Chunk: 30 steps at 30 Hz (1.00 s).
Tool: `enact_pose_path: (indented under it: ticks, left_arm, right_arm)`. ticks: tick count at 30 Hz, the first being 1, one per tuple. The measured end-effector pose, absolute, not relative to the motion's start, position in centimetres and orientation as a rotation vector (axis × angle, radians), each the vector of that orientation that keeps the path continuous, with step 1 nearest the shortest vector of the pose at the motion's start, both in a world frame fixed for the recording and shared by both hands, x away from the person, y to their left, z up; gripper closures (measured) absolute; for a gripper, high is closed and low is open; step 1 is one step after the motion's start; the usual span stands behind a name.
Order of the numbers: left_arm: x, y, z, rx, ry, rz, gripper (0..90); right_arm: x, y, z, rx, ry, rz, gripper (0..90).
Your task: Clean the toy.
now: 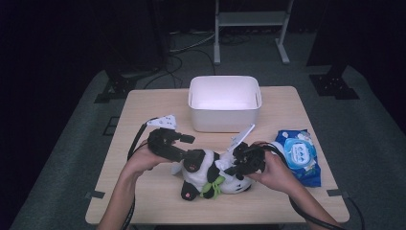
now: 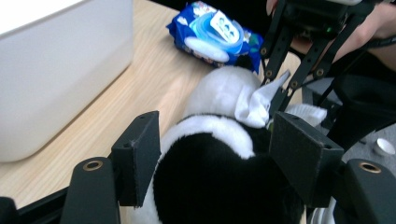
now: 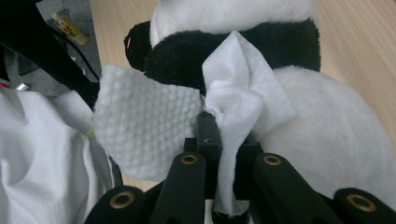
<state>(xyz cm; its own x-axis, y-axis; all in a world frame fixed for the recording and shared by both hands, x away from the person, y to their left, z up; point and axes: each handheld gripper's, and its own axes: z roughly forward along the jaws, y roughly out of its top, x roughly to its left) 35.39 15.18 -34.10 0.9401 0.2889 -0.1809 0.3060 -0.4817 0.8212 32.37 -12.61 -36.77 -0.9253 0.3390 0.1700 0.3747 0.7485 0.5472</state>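
Fingers point(image 3: 224, 140) of right gripper point(image 1: 242, 160) clenched on white wipe point(image 3: 243, 93), pressed against panda toy point(image 1: 210, 175). Left gripper point(image 1: 189, 158) clamped around black part of panda, pads point(image 2: 137, 154) on both sides of plush.

Hidden or unclear:
- Panda's face not readable from high view; body partly covered by both grippers and hands.
- Wipe a small white scrap from above, mostly behind right gripper.
- Lower end of wipe lost between closed jaws in right gripper view.
- Loose white cloth at left edge of right gripper view, cut off, identity unclear.
- Small bottle point(image 3: 67, 25) on floor, label unreadable.

Containers:
- White bin point(image 1: 225, 103) at far middle of table point(image 1: 143, 110), interior bright; contents cannot be made out.
- Blue wipes pack point(image 1: 299, 153) flat on table, right of panda, lid closed.

Panda lying on near middle of table, in front of bin, just beside pack.
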Motion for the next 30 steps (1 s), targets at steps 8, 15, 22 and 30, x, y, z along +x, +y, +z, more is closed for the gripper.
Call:
enact_pose_path:
  ticks: [8,15,22,30]
  left_arm:
    - [34.1,15.0,-36.0,2.167,0.416,-0.035,32.6]
    - [33.4,15.8,-37.3,2.128,0.408,-0.044,32.7]
    - [32.9,15.8,-37.6,2.136,0.394,-0.021,33.0]
    - [32.9,16.0,-38.2,2.12,0.402,-0.02,33.4]
  right_arm:
    - [32.3,-12.4,-36.2,-0.581,-2.878,-0.905,85.3]
    - [32.6,-11.0,-33.5,-0.502,-2.904,-0.956,85.2]
    - [33.4,-7.2,-32.6,-0.428,-2.934,-0.972,85.1]
    - [34.0,-5.7,-33.5,-0.413,-2.967,-0.895,85.0]
